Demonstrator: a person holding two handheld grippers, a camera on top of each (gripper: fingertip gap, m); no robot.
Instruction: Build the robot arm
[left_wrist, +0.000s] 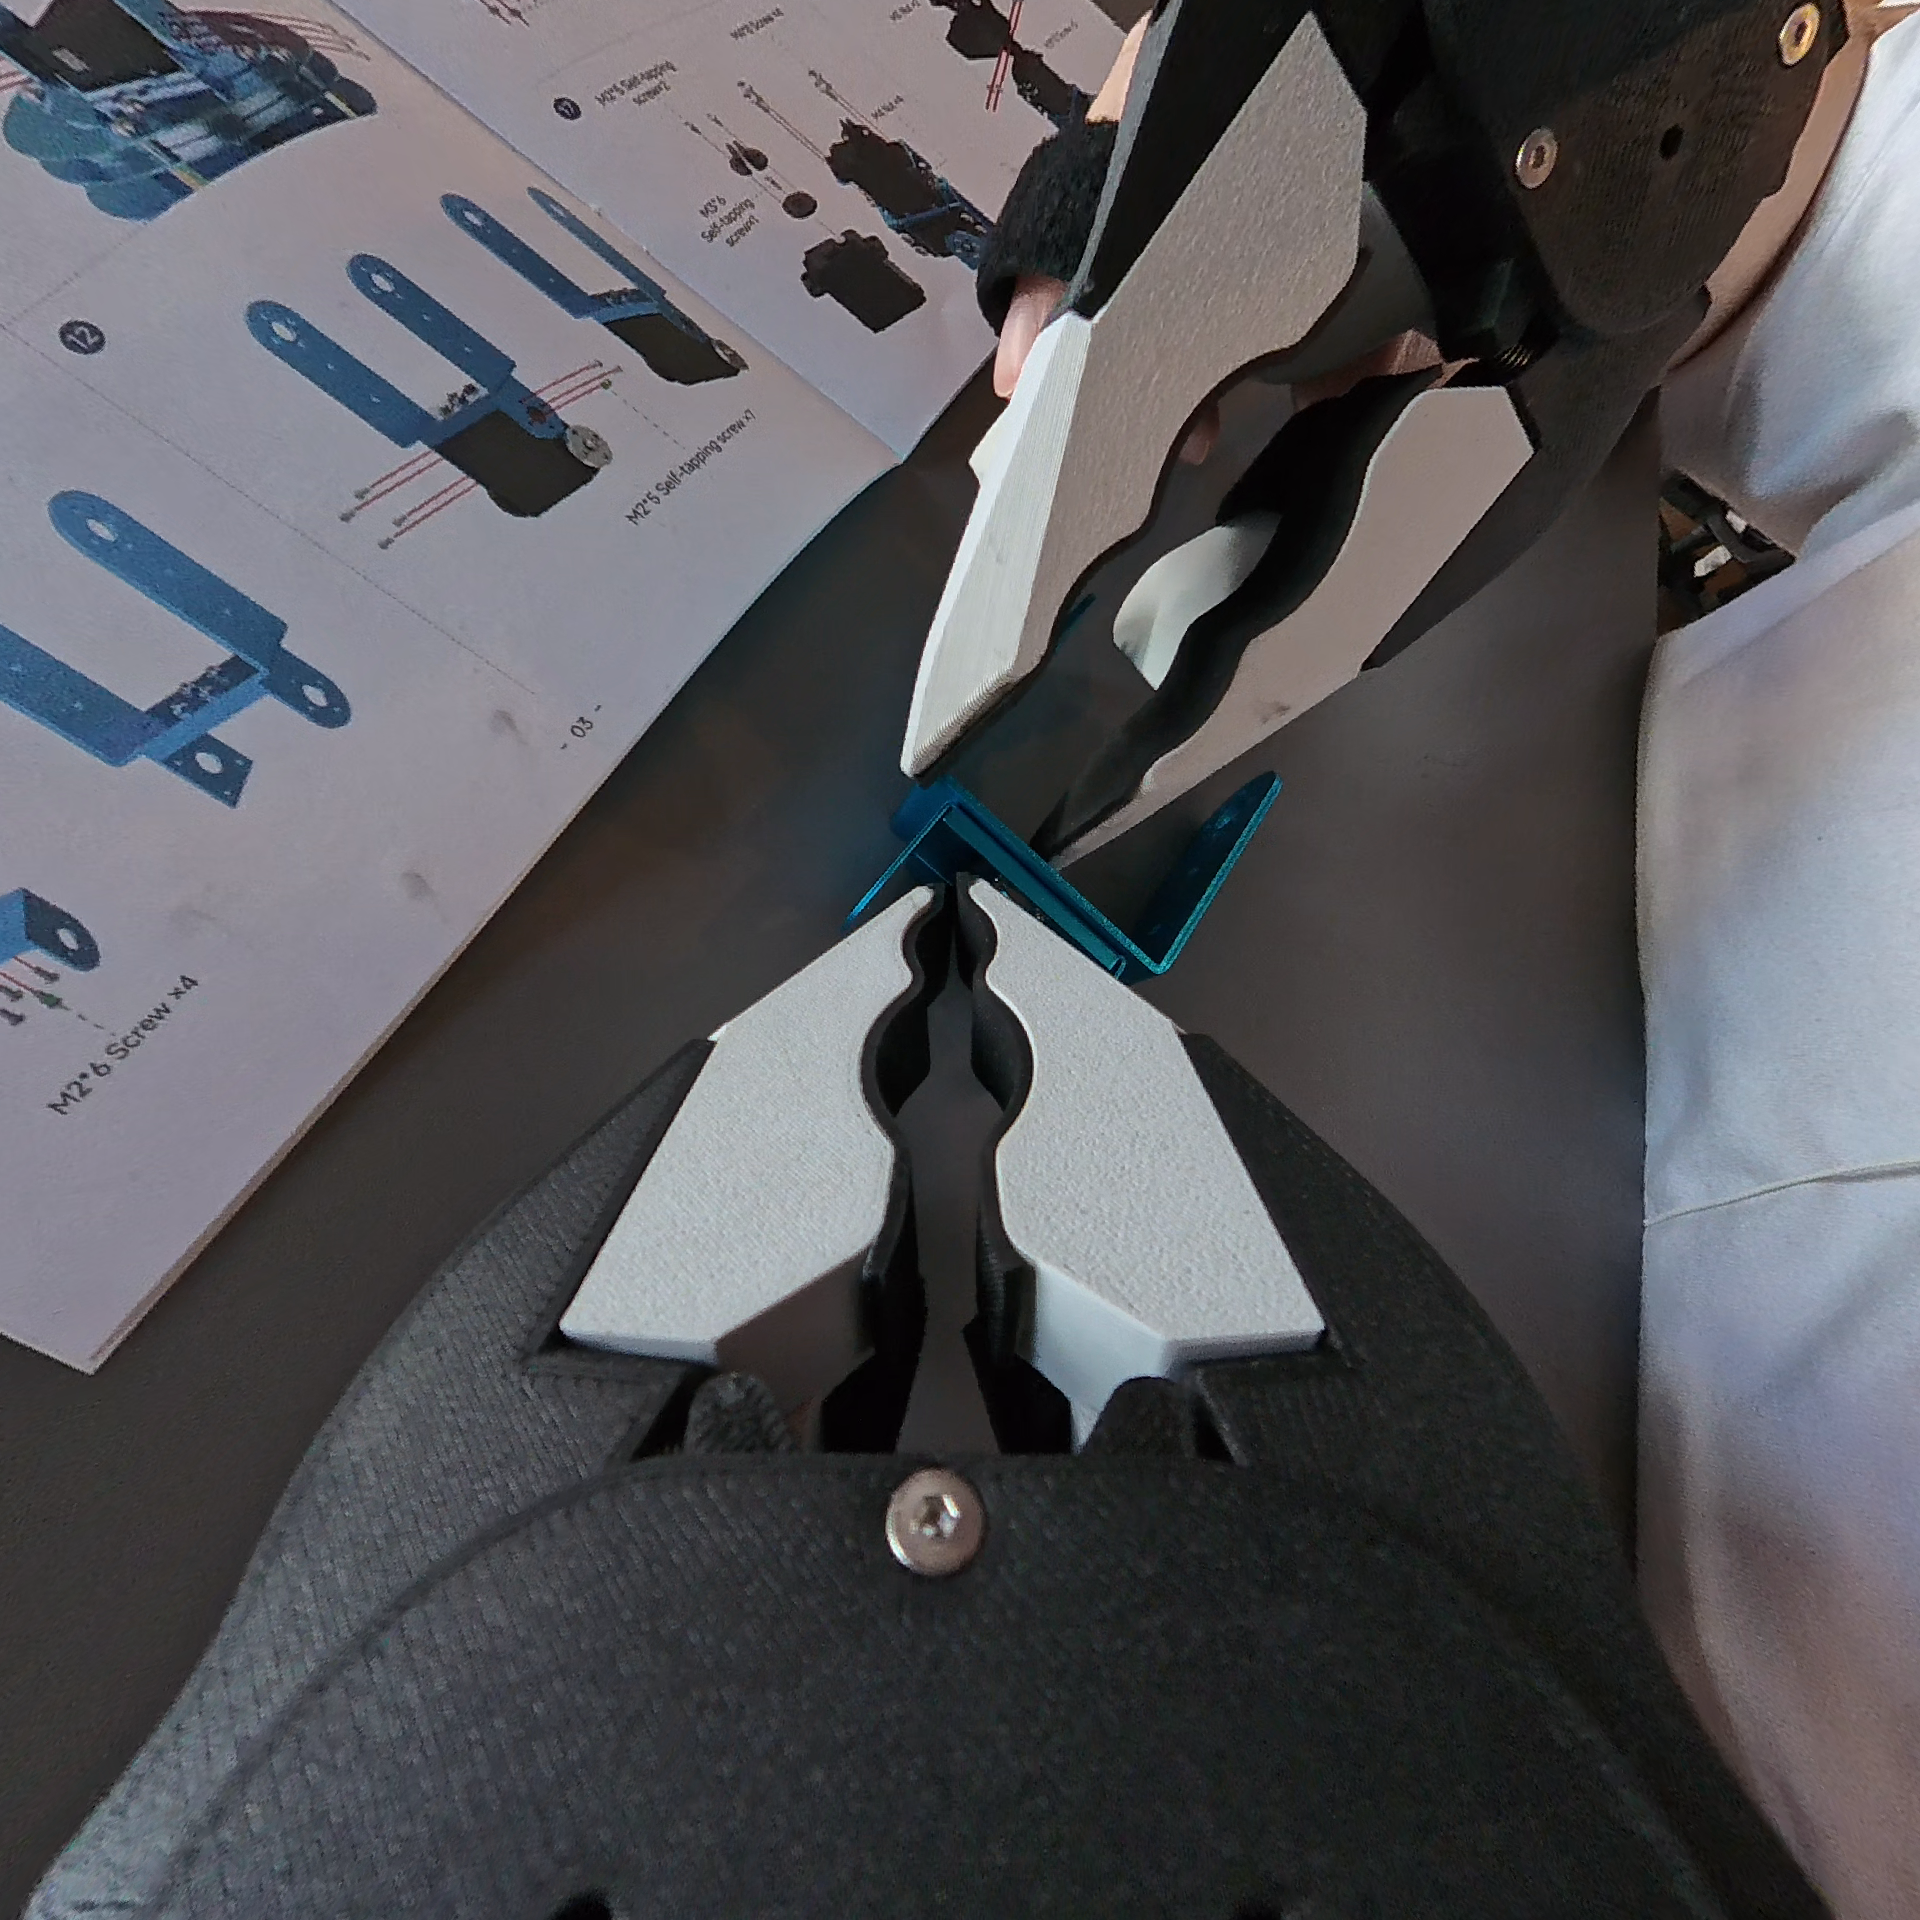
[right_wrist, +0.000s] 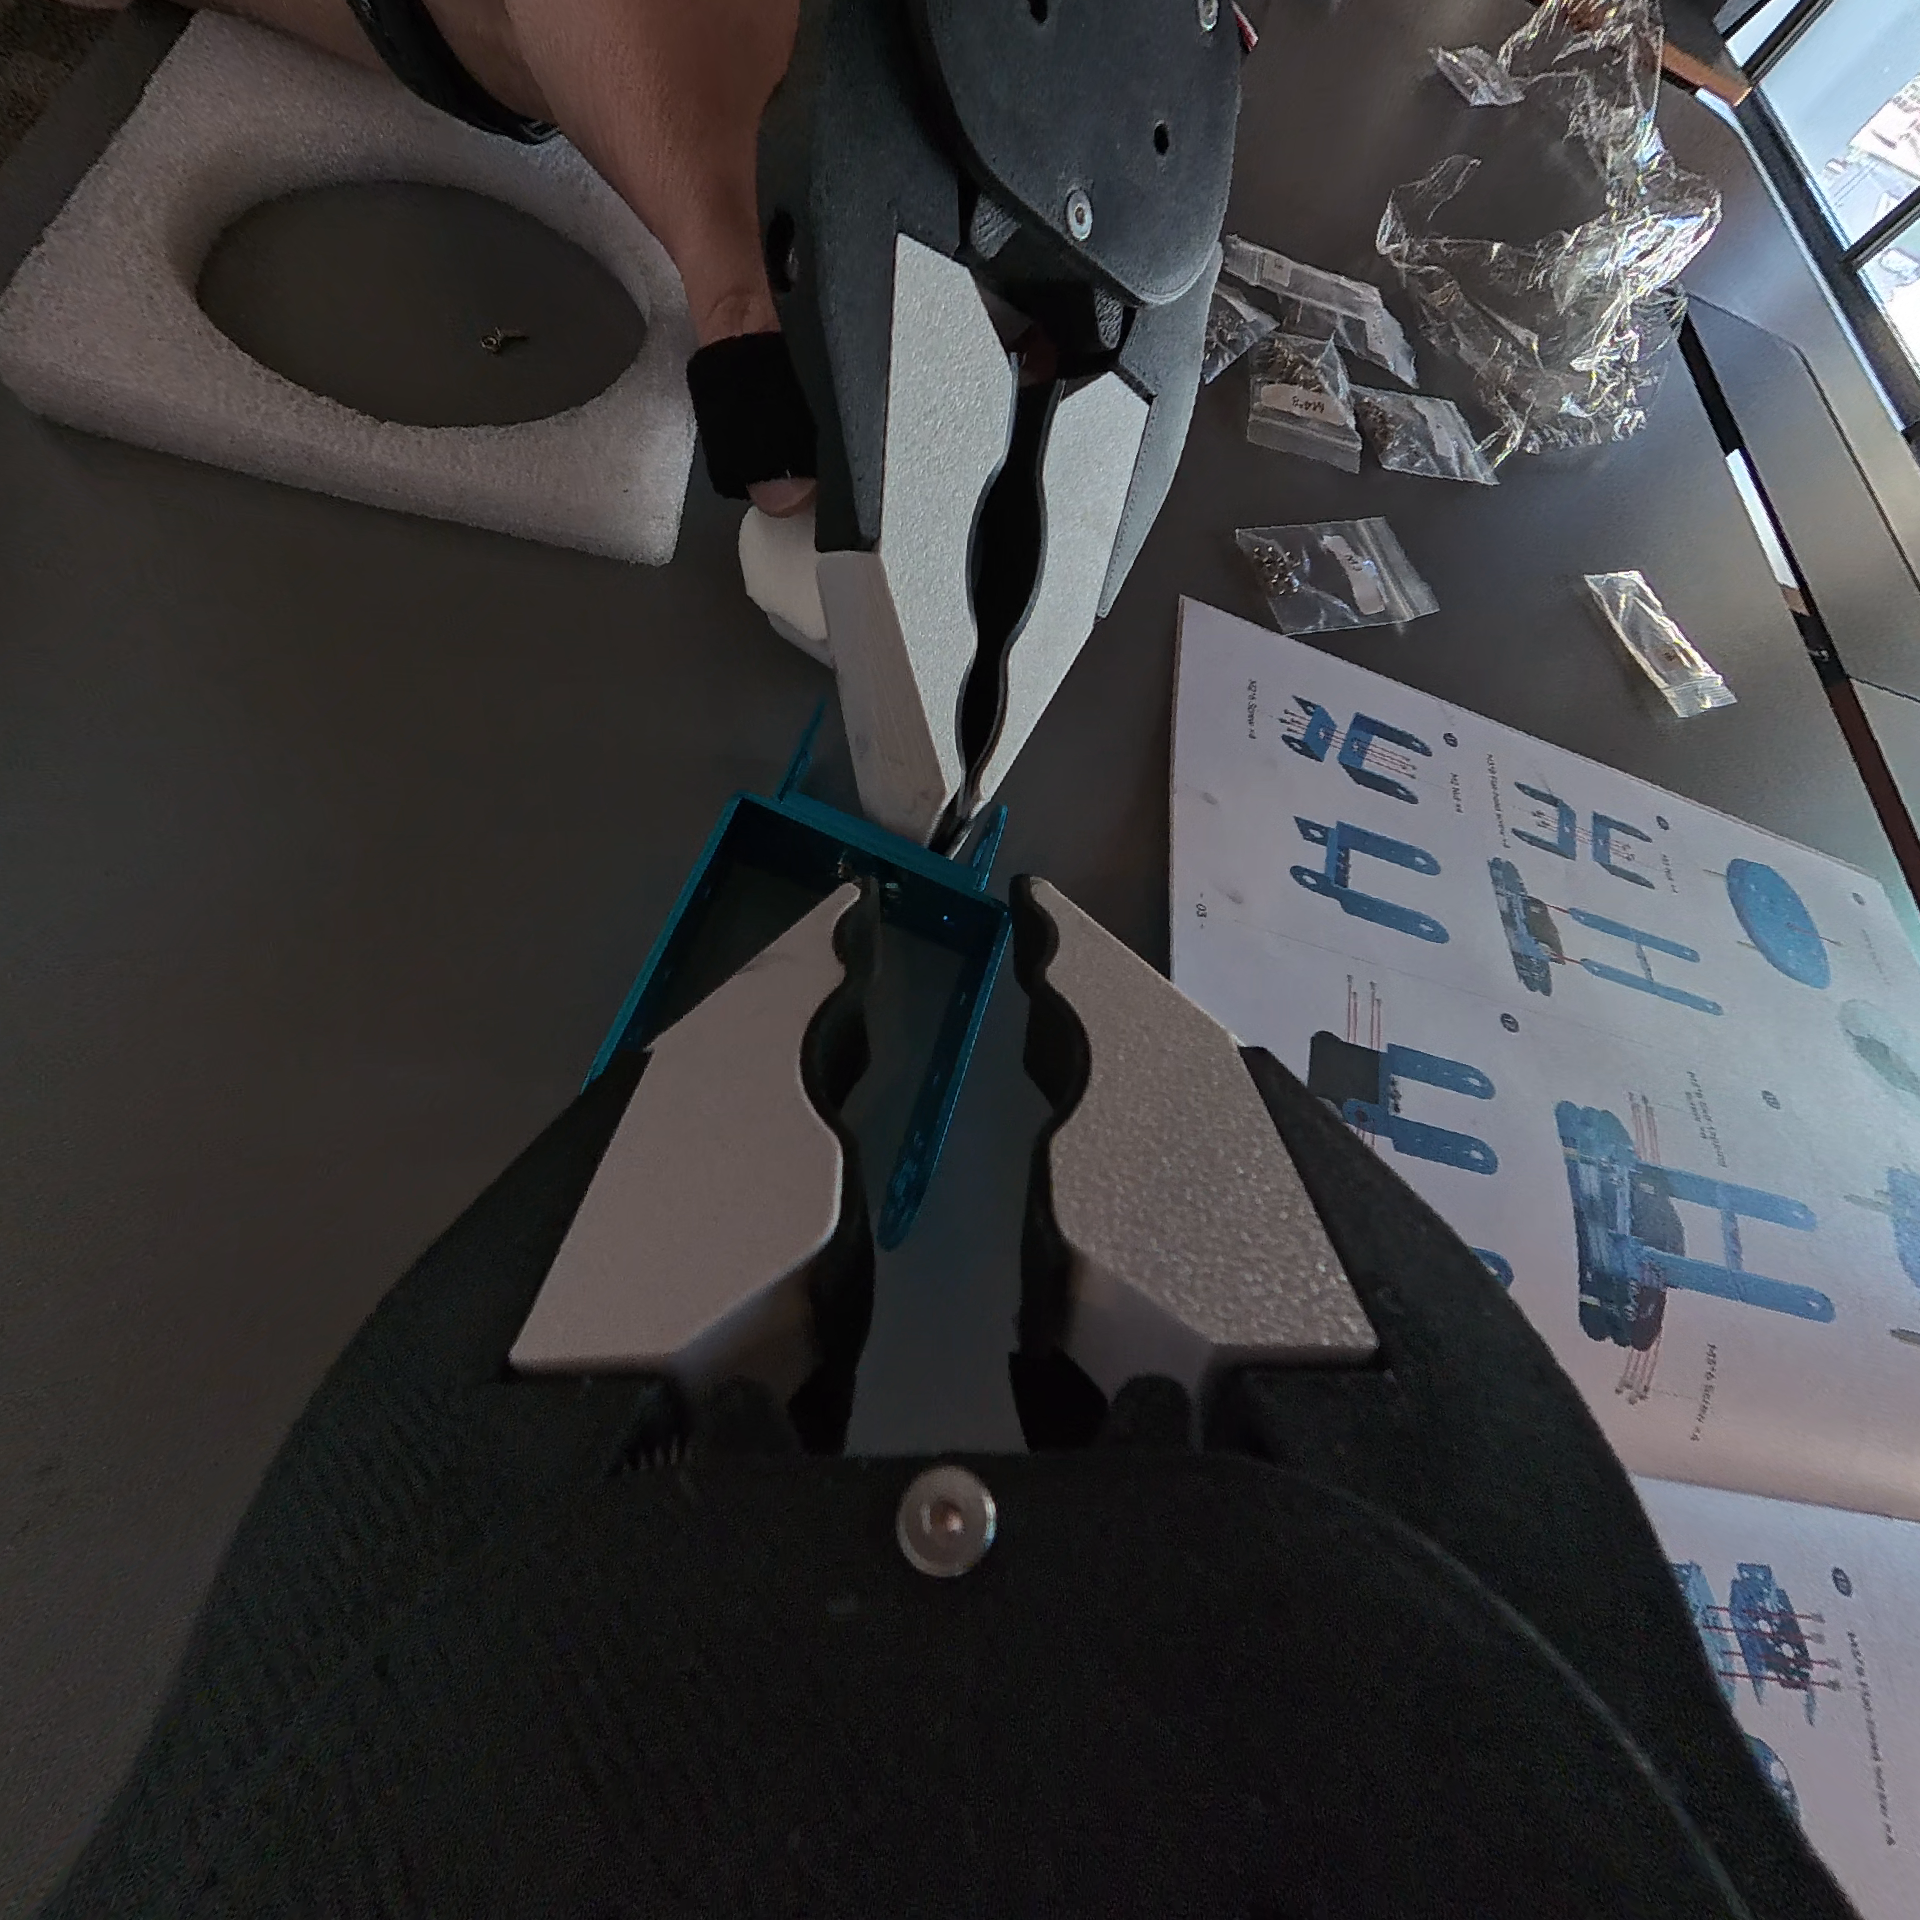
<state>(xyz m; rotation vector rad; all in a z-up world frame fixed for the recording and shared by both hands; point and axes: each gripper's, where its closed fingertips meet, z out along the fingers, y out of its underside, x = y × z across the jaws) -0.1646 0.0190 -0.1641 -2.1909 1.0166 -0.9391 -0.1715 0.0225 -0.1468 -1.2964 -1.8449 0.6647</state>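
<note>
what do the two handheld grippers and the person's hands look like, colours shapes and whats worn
Both the left gripper and right gripper have rounded, textured black bodies with a silver screw at the centre. Each carries two pale grey, wedge-shaped fingers with wavy black inner edges. The hand wears a black finger sleeve that leaves the fingertip bare. A white sleeve shows in the left wrist view.

Blue bracket (right_wrist: 925, 904) glossy metal; manual (left_wrist: 312, 644) matt paper.
</note>
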